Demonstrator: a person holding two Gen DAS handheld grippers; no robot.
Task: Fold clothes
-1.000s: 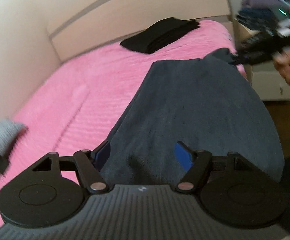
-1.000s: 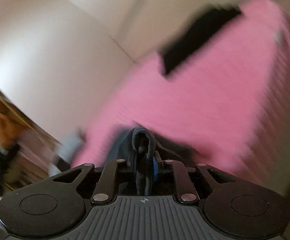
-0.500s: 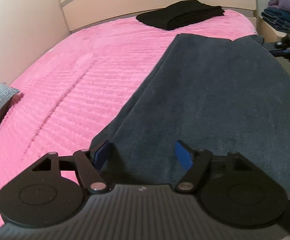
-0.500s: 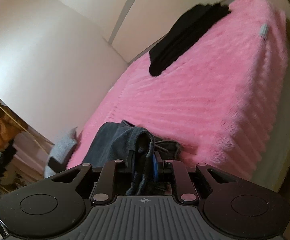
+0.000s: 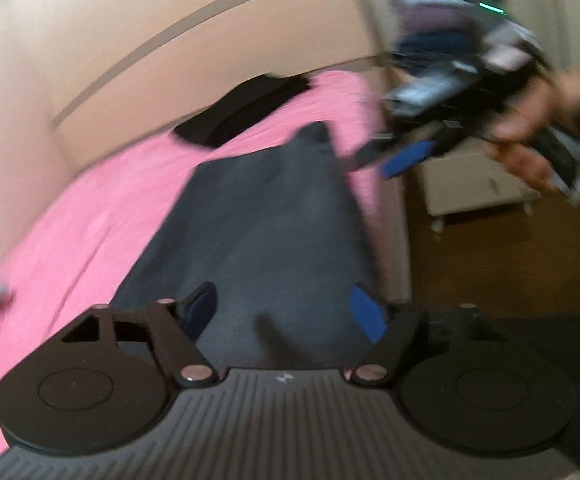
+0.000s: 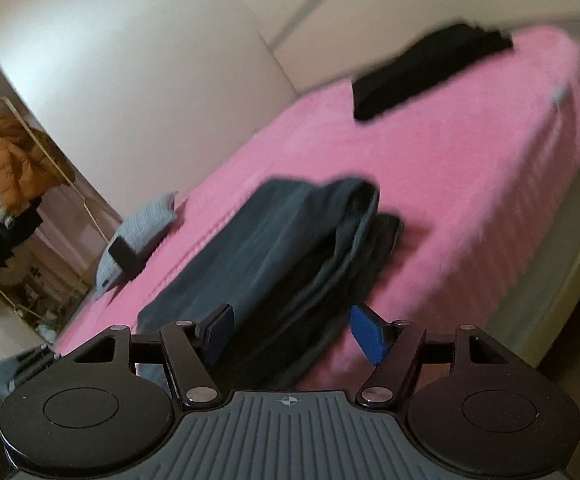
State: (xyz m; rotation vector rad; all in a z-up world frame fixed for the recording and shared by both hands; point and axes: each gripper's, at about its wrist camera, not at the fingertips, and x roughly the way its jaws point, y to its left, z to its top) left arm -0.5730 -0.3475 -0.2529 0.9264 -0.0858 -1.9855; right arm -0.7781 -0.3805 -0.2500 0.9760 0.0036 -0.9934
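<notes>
Both tongs (image 5: 283,314) (image 6: 290,330) agape, garment (image 6: 273,240) blurred

Dark blue-grey garment (image 5: 265,220), of soft matte cloth, spread flat on the pink bed cover (image 5: 89,232) along the bed's right-hand edge in the left wrist view. In the right wrist view the same garment (image 6: 273,240) lies as a long folded strip in layers, its far end a thick rolled fold with a darker layer showing beneath it. A second, black garment (image 6: 430,68), folded into a compact stack, rests at the far end of the bed near the headboard, well apart from the first.
</notes>
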